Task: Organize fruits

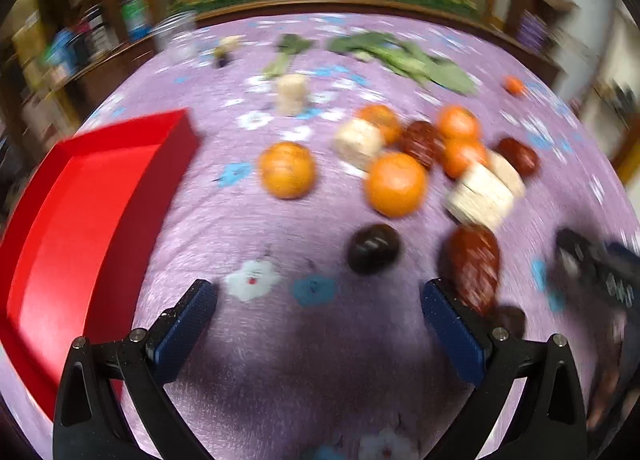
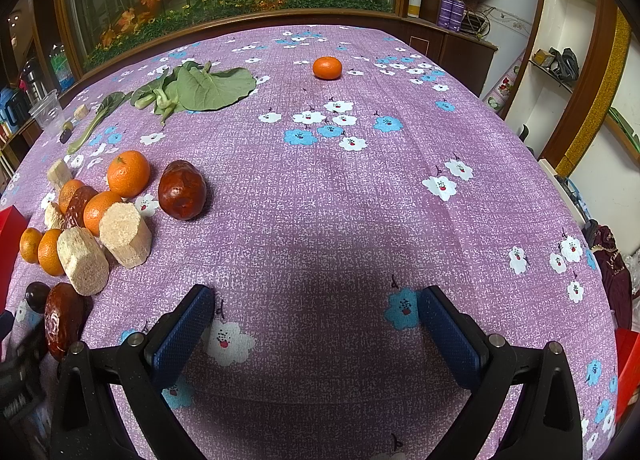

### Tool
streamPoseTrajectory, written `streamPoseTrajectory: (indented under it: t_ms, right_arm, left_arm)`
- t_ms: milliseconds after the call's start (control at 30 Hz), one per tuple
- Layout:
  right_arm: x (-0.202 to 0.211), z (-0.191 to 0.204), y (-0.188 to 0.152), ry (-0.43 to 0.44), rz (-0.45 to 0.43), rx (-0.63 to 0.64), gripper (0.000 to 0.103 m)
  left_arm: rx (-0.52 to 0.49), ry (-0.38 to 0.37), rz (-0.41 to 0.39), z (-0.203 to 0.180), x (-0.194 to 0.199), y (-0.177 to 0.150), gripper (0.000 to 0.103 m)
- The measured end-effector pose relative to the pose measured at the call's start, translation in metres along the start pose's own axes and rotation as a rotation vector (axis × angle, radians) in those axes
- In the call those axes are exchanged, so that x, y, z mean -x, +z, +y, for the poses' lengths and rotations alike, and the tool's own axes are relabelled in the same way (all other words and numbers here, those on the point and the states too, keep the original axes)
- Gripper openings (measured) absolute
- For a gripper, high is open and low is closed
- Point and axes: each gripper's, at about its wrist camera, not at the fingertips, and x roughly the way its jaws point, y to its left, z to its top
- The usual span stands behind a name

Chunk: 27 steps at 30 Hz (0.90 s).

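A pile of fruit lies on the purple flowered cloth: several oranges (image 1: 396, 184), red-brown dates (image 1: 476, 264), a dark plum (image 1: 374, 249) and pale sugarcane pieces (image 1: 480, 196). A red tray (image 1: 80, 220) stands at the left. My left gripper (image 1: 318, 312) is open and empty, low over the cloth just short of the plum and the near date. My right gripper (image 2: 316, 320) is open and empty over bare cloth; the pile, with an orange (image 2: 128, 174), a date (image 2: 182, 190) and sugarcane (image 2: 124, 236), lies to its left. One orange (image 2: 327, 68) sits alone far back.
Green leafy vegetables (image 2: 208, 90) lie at the back left, with a clear plastic cup (image 2: 48, 110) near the table edge. The right gripper's body (image 1: 600, 272) shows at the right of the left wrist view. A wooden ledge with plants borders the far edge. Shelves stand right.
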Motion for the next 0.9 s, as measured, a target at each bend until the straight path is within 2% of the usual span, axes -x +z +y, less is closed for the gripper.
streamPoseTrajectory:
  t_ms: [33,100,133,200,267,333,433,500,567,633,700,900]
  right_arm:
    - [-0.001,0.001,0.002,0.015,0.006,0.016,0.103]
    - [0.001,0.004,0.006,0.056,0.034,0.072,0.102]
    - [0.007,0.003,0.006,0.061,0.028,0.071,0.095]
    - [0.038,0.0,0.005,0.093,-0.043,0.06,0.092]
    - [0.07,0.001,0.001,0.133,-0.118,0.06,0.093]
    - [0.091,0.006,-0.001,0.186,-0.149,0.072,0.093]
    - [0.1,0.025,-0.01,0.276,-0.115,0.12,0.093]
    - [0.093,0.035,-0.017,0.324,-0.071,0.136,0.092]
    - [0.083,0.044,-0.024,0.36,-0.031,0.141,0.083]
    - [0.071,0.053,-0.026,0.437,0.02,0.106,0.069]
    - [0.063,0.058,-0.028,0.495,0.05,0.072,0.063]
    - [0.05,0.089,-0.022,0.5,0.078,0.115,0.06]
  left_arm:
    - [-0.035,0.002,-0.006,-0.001,0.004,-0.001,0.098]
    - [-0.044,-0.014,-0.026,0.002,0.018,-0.003,0.065]
    - [-0.031,-0.048,-0.034,0.007,0.025,-0.002,0.062]
    - [0.016,-0.108,-0.072,0.023,0.047,0.0,0.062]
    - [0.065,-0.125,-0.137,0.043,0.073,0.001,0.062]
    - [0.081,-0.124,-0.157,0.057,0.09,0.002,0.062]
    - [0.074,-0.111,-0.164,0.07,0.106,-0.003,0.062]
    - [0.061,-0.138,-0.166,0.076,0.109,-0.01,0.062]
    - [0.053,-0.162,-0.142,0.081,0.102,-0.015,0.06]
    - [0.033,-0.198,-0.114,0.079,0.095,-0.02,0.052]
    - [0.017,-0.226,-0.092,0.074,0.089,-0.02,0.039]
    - [-0.034,-0.274,-0.067,0.057,0.065,-0.007,0.036]
